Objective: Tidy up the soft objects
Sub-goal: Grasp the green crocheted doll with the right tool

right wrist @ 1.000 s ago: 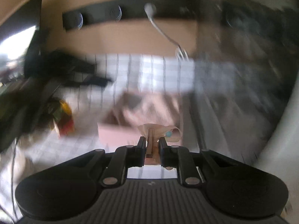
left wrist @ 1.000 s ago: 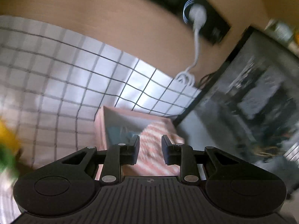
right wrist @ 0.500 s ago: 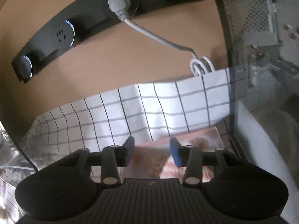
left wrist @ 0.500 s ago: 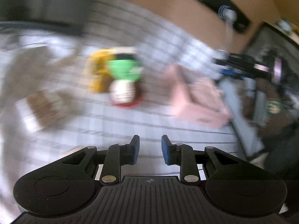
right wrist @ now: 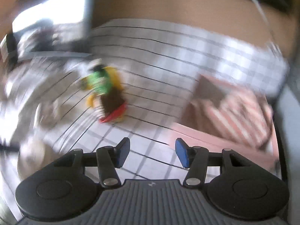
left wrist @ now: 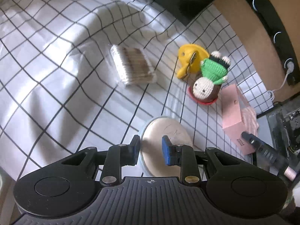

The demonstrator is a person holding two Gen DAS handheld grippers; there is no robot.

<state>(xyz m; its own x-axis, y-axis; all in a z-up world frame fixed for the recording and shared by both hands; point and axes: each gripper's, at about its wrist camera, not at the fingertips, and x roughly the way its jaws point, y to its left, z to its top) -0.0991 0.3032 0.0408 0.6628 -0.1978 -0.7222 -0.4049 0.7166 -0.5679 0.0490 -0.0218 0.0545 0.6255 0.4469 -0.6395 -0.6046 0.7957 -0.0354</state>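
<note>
The left hand-held gripper hovers with its jaws apart by a narrow gap and nothing between them, directly over a round beige powder puff that lies flat on the checked cloth covering the tabletop. Beyond the puff, toward the far edge, a knitted doll in a green sweater lies with its head toward the gripper and its feet toward the wooden back wall, its long axis running near to far; it rests against a yellow toy. To their left a clear pack of cotton swabs lies flat, the swabs running across the pack. At the right edge of the cloth stands a pink box with striped fabric inside. The right hand-held gripper hangs wide open and empty above the cloth; its view is blurred, with the doll ahead to the left and the box to the right.
</note>
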